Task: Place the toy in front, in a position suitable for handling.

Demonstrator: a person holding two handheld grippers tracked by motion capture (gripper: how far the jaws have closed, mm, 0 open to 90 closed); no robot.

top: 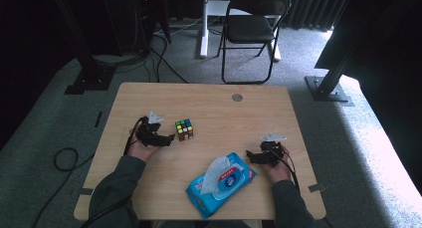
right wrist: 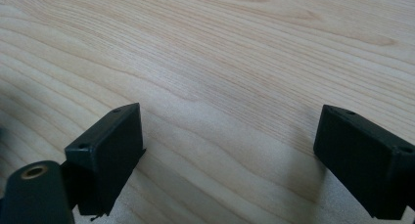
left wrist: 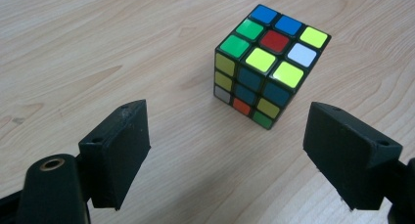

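Observation:
A scrambled colour cube point(top: 184, 129) stands on the wooden table point(top: 214, 108), left of centre. My left gripper point(top: 170, 138) sits just left of it, open, with the cube a short way beyond its tips and not touched. In the left gripper view the cube point(left wrist: 268, 67) shows ahead of the gap between the wide-set jaws, whose left fingertip point(left wrist: 120, 148) is empty. My right gripper point(top: 250, 156) rests at the table's right side, open, beside a blue pack of wet wipes point(top: 220, 184). The right gripper view has bare wood point(right wrist: 220, 77) between its spread jaws.
The wipes pack lies near the front edge with a white wipe point(top: 214, 172) sticking up from it. A round cable hole point(top: 237, 97) is at the table's far side. A black folding chair point(top: 251, 29) stands on the carpet beyond.

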